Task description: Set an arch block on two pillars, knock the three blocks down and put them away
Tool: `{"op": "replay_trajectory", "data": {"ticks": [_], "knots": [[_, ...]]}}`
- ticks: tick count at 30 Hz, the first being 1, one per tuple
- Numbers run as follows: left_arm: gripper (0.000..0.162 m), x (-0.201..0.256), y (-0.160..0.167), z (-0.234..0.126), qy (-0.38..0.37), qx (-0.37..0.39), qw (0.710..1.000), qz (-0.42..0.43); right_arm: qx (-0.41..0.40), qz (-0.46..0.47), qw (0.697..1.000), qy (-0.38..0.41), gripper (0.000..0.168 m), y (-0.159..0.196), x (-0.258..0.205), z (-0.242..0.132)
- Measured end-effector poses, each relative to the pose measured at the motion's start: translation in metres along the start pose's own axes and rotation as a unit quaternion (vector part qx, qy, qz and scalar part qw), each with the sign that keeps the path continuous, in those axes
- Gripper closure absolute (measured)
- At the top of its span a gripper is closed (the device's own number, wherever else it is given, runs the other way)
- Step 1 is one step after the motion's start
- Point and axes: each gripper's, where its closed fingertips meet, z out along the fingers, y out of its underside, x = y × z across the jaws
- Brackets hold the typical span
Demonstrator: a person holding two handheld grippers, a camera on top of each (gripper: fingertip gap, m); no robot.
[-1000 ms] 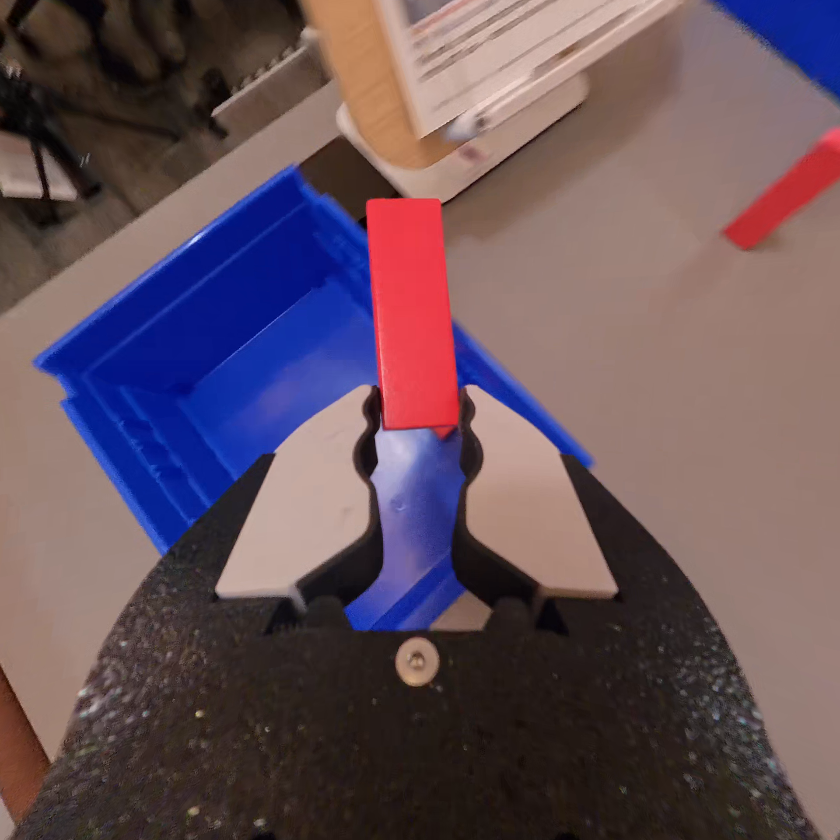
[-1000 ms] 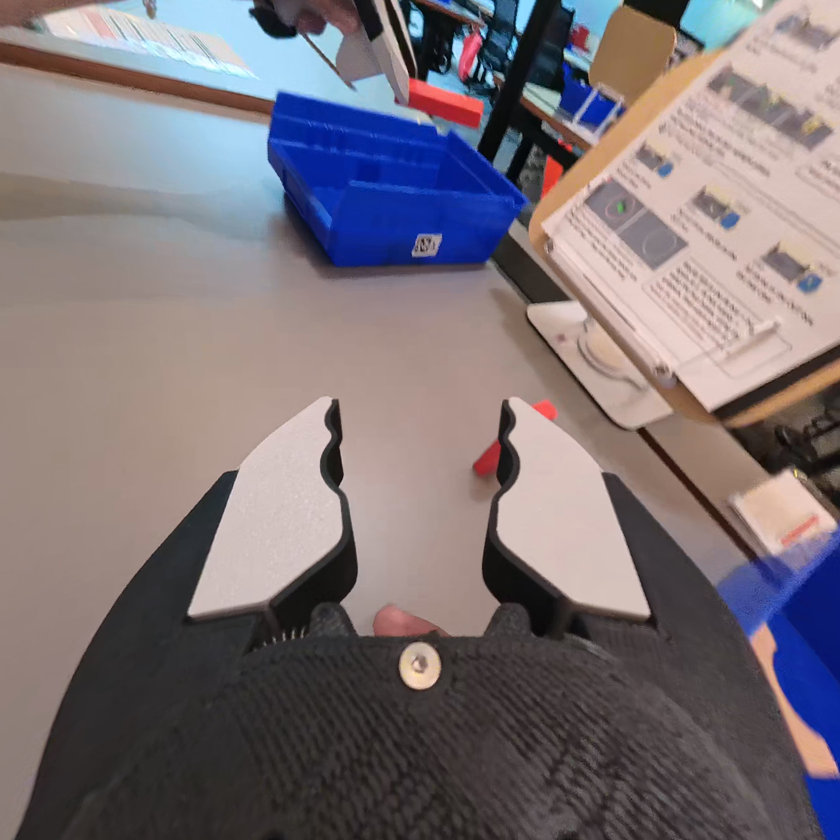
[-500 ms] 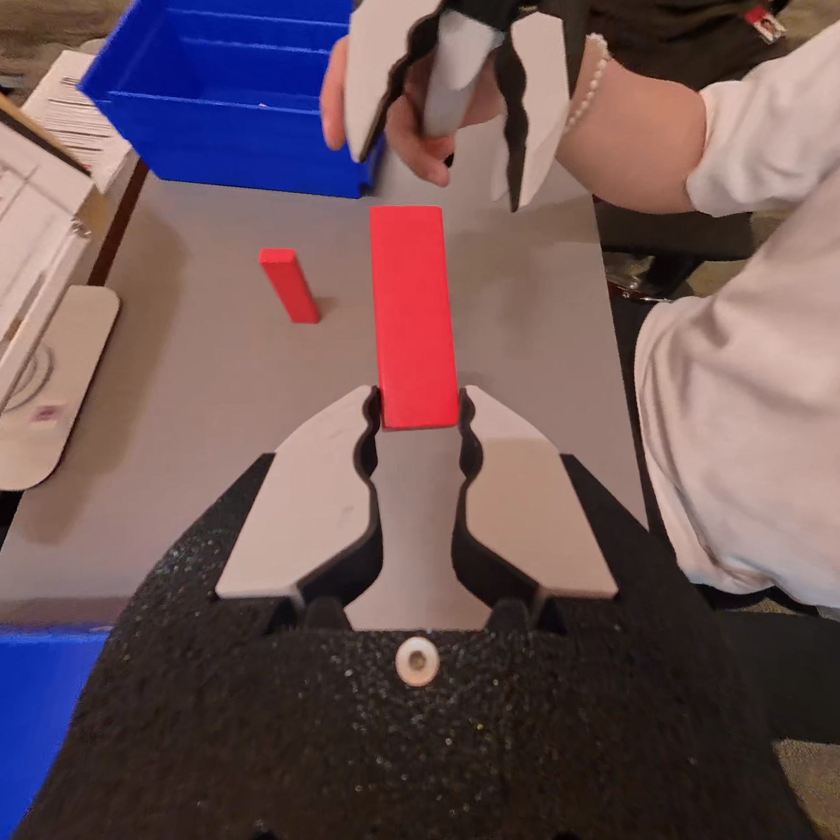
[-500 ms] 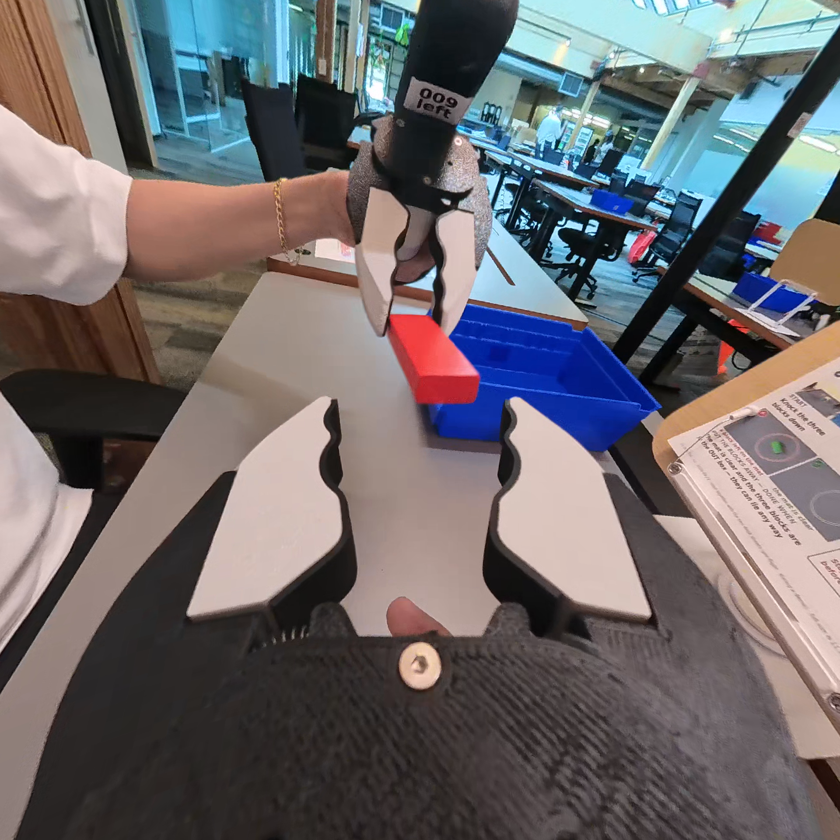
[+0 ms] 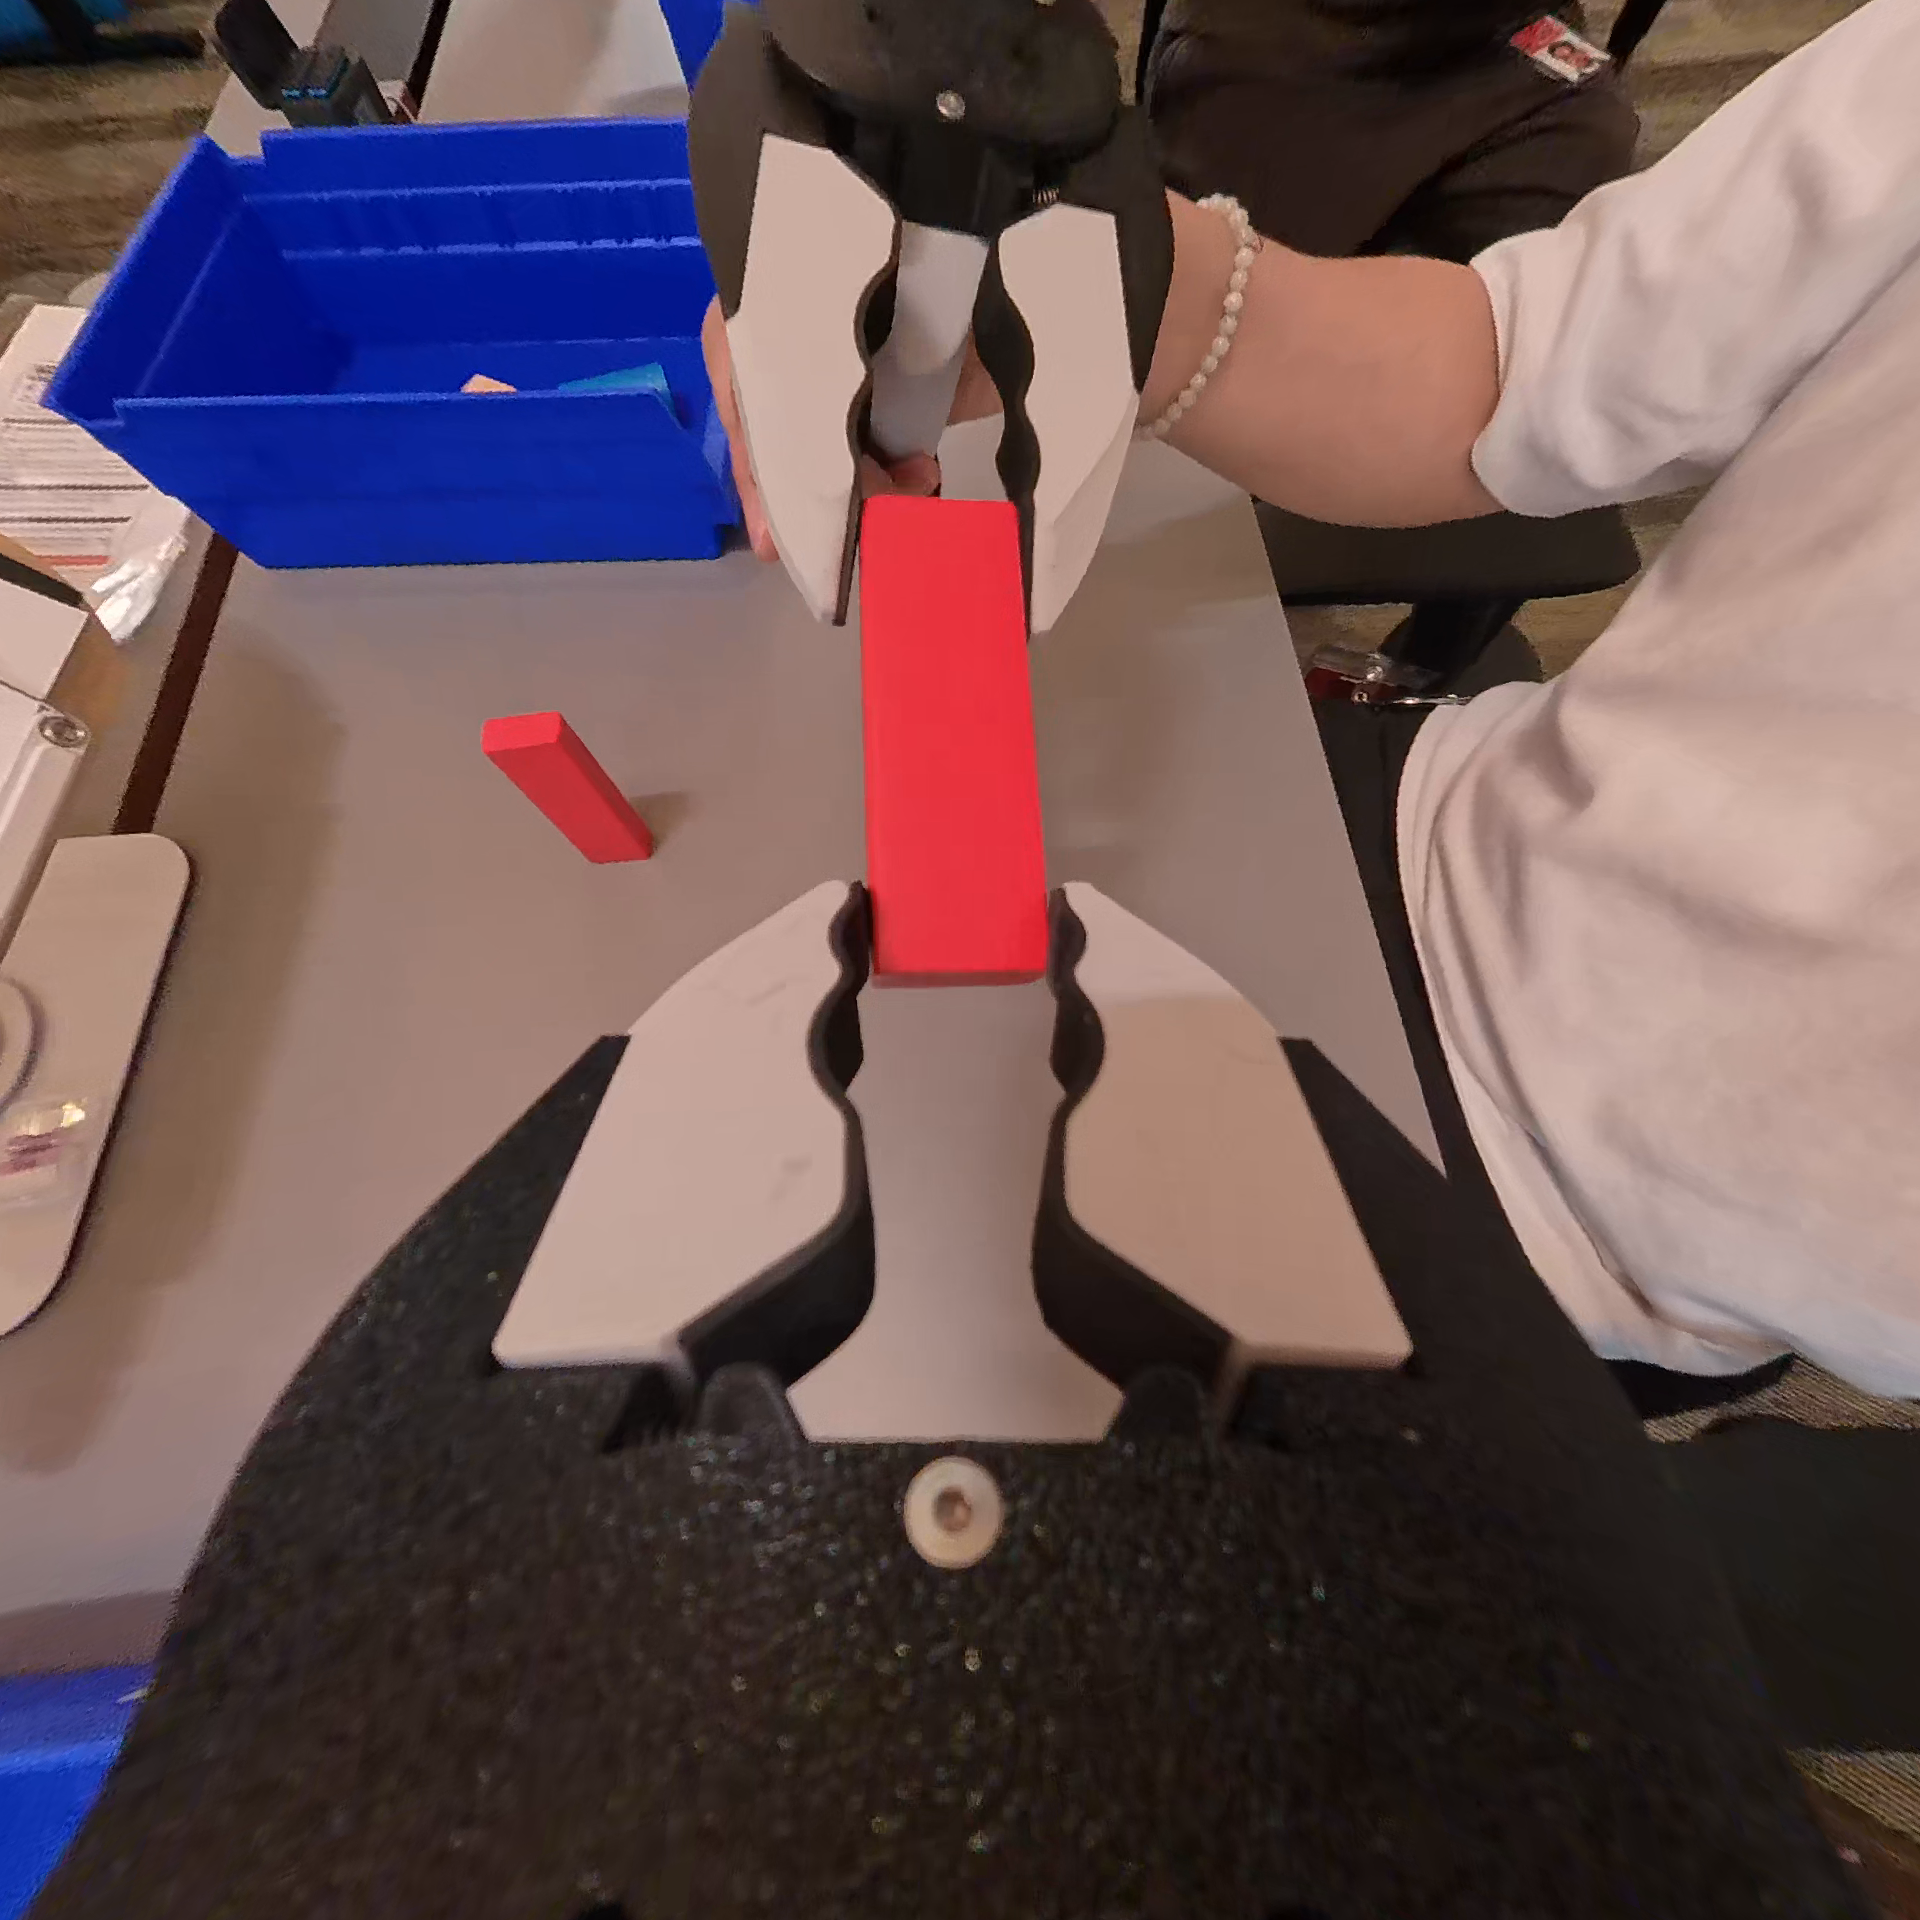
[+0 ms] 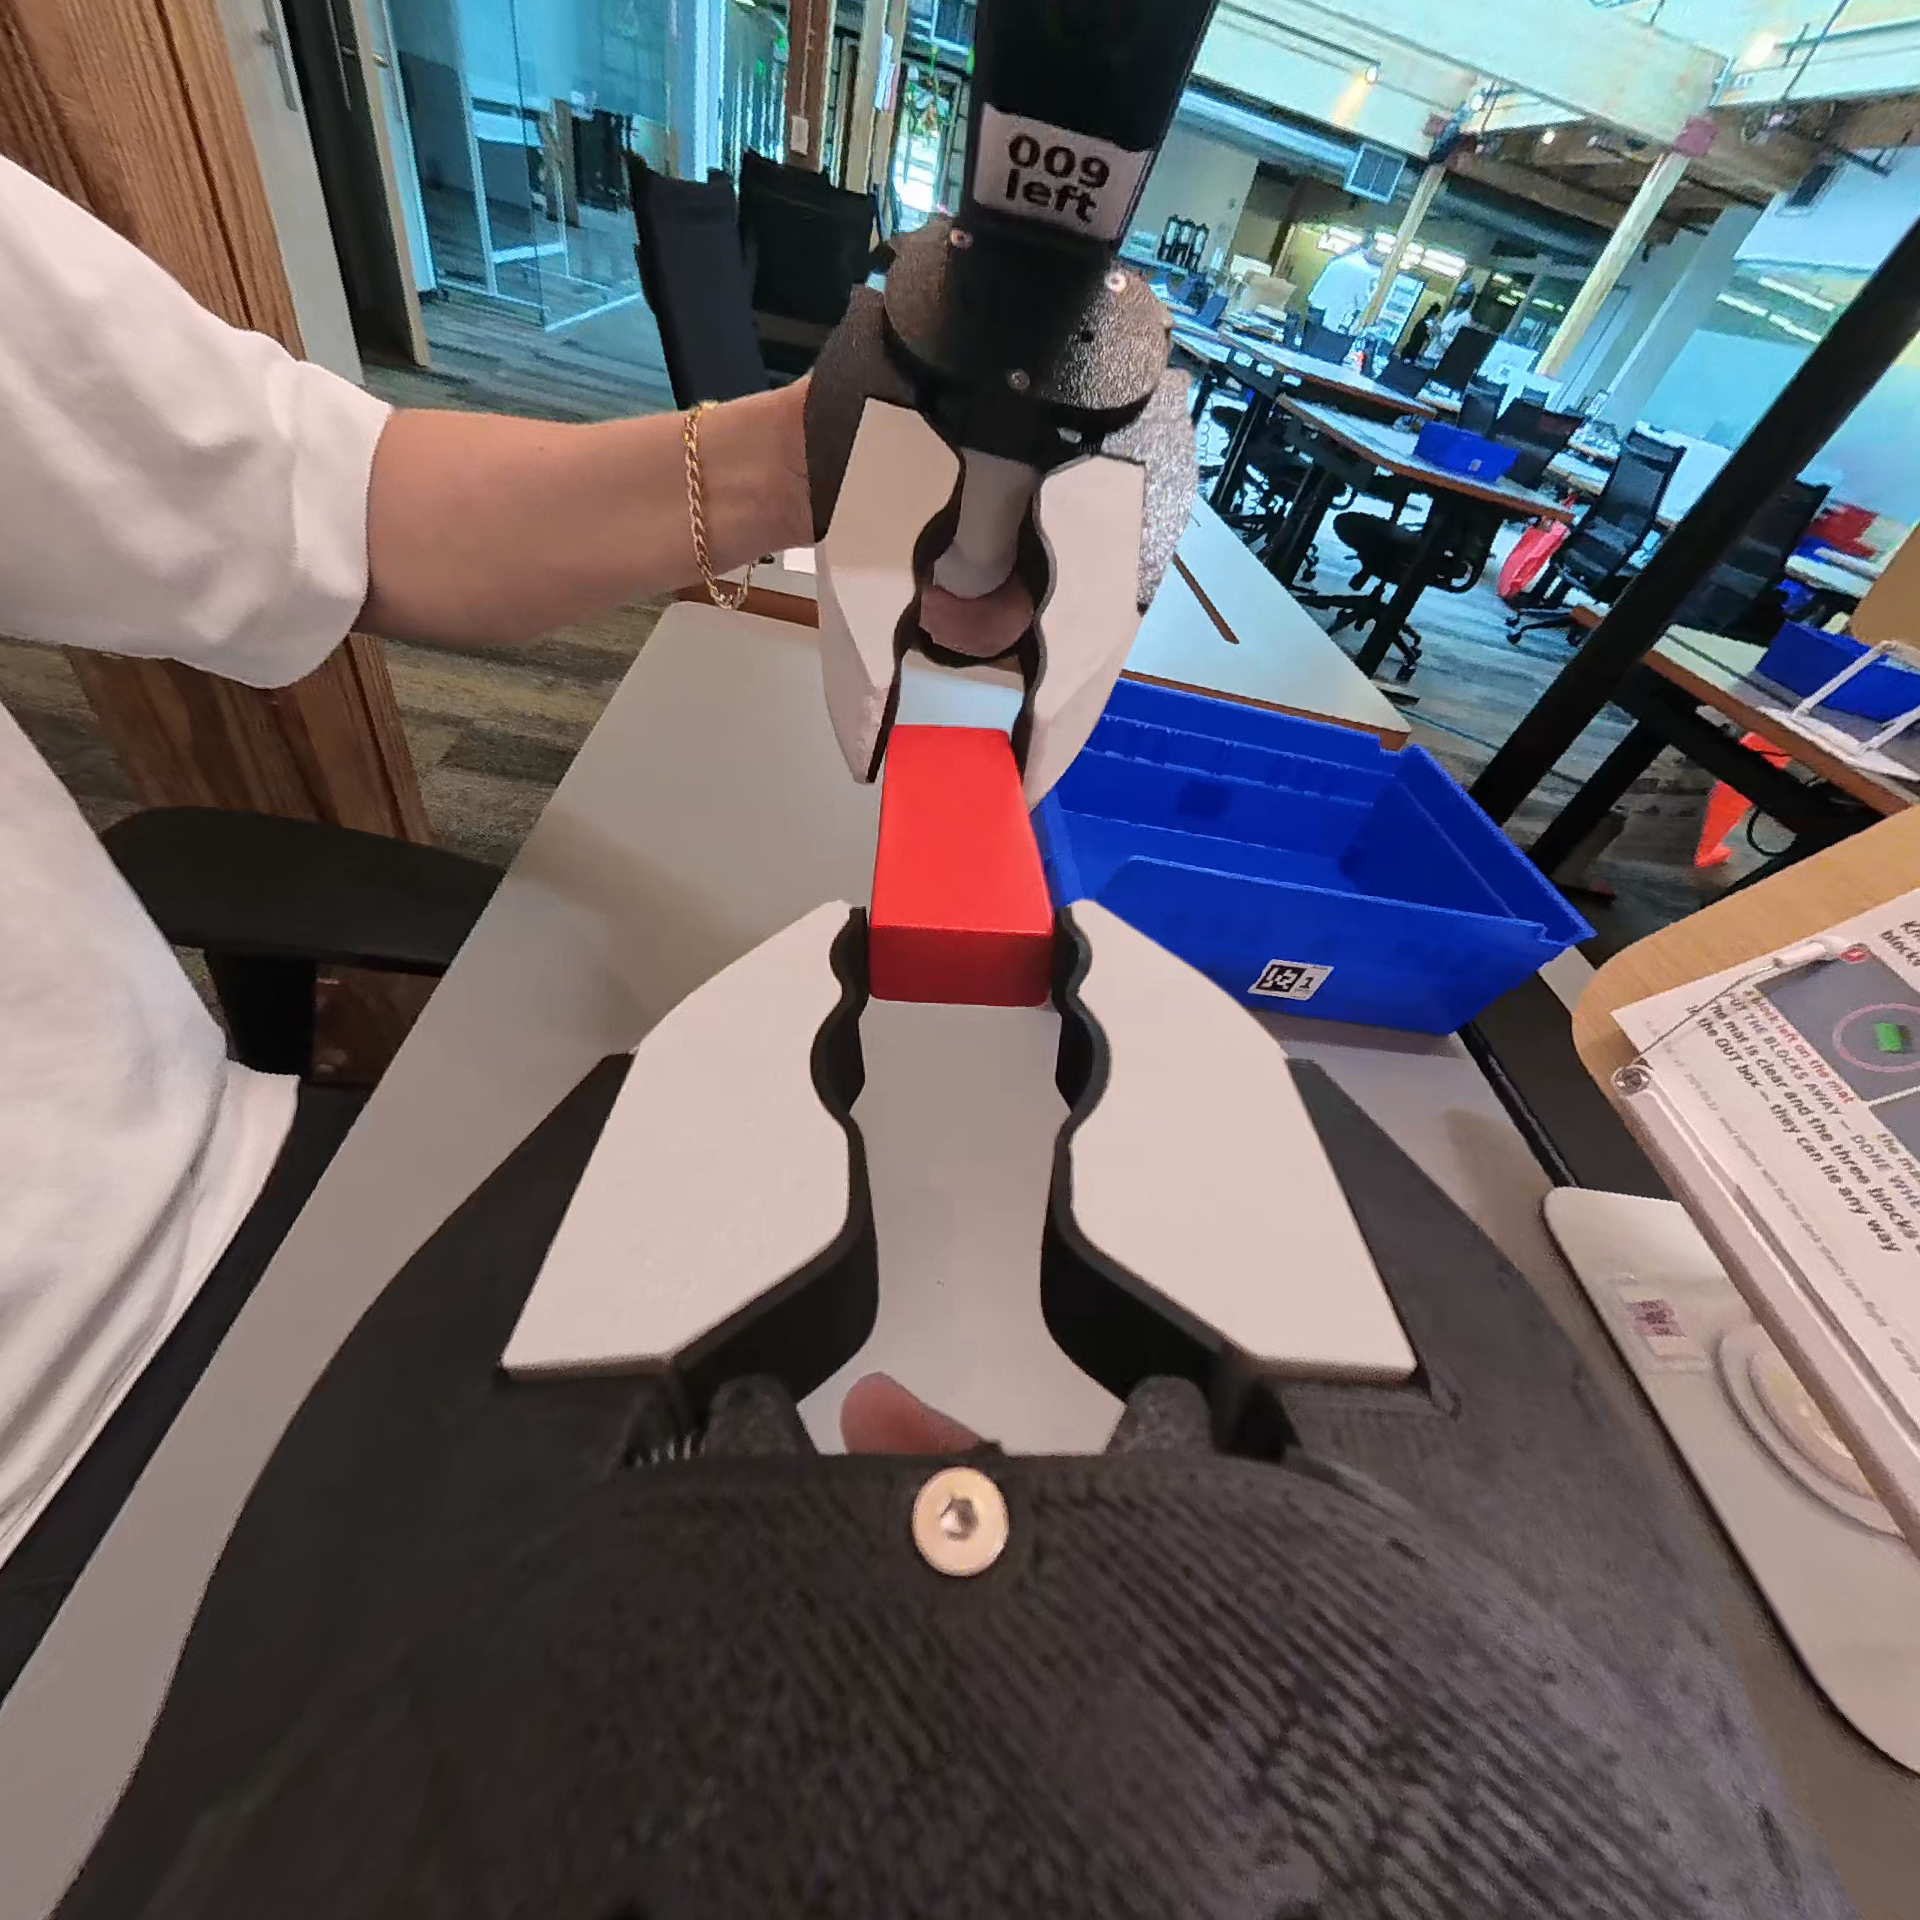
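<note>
A long red block (image 5: 951,748) is held level in the air above the grey table (image 5: 416,1039), between both grippers. My left gripper (image 5: 954,914) is shut on its near end. My right gripper (image 5: 935,603) faces it and grips the far end. In the right wrist view, my right gripper (image 6: 958,935) is shut on the near end of the red block (image 6: 956,883), and the left gripper (image 6: 951,758) grips the far end. A person's hands hold both grippers.
A second, smaller red block (image 5: 566,790) lies on the table to the left. Behind it, a blue bin (image 5: 416,488) holds a tan and a teal piece. Another blue bin (image 6: 1299,935) and a stand with a printed sheet (image 6: 1766,1143) are right of the right gripper. Across from one pair of fingers to the other is roughly 6 cm.
My left gripper swung away from the blue bin with the red block and faced the right gripper. My right gripper, open before, has closed on the block's other end.
</note>
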Motion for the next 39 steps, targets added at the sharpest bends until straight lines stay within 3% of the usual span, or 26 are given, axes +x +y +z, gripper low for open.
{"op": "replay_trajectory", "data": {"ticks": [4,7,11,15,18,20,28,34,37,39], "knots": [[0.129,-0.004,-0.014,-0.005,-0.053,0.067,0.996,0.021,0.054,-0.001,0.998,0.038,0.134,-0.011,0.002,-0.007],[0.104,-0.008,-0.032,-0.017,-0.108,0.165,0.980,0.029,0.133,0.039,0.988,0.065,0.134,-0.023,0.010,-0.018],[0.094,-0.013,-0.044,-0.018,-0.146,0.263,0.954,-0.017,0.227,0.072,0.967,0.093,0.134,-0.031,0.015,-0.028],[0.099,-0.010,-0.055,-0.010,-0.100,0.374,0.917,-0.090,0.277,0.072,0.953,0.105,0.134,-0.031,0.011,-0.028],[0.118,-0.009,-0.063,-0.013,-0.057,0.451,0.882,-0.122,0.285,0.058,0.950,0.115,0.134,-0.030,0.007,-0.026],[0.120,-0.009,-0.065,-0.016,-0.038,0.484,0.865,-0.127,0.280,0.065,0.952,0.102,0.134,-0.027,0.002,-0.023],[0.127,-0.006,-0.065,-0.012,-0.039,0.476,0.873,-0.101,0.269,0.081,0.955,0.093,0.134,-0.023,0.001,-0.018],[0.127,-0.007,-0.060,-0.007,-0.064,0.429,0.898,-0.076,0.219,0.090,0.966,0.105,0.134,-0.003,0.003,-0.012],[0.127,-0.020,-0.050,0.003,-0.083,0.378,0.918,-0.092,0.166,0.099,0.971,0.143,0.113,0.015,0.010,-0.029],[0.127,-0.033,-0.041,0.010,-0.103,0.335,0.932,-0.091,0.111,0.100,0.973,0.174,0.112,0.032,0.016,-0.049]]}}
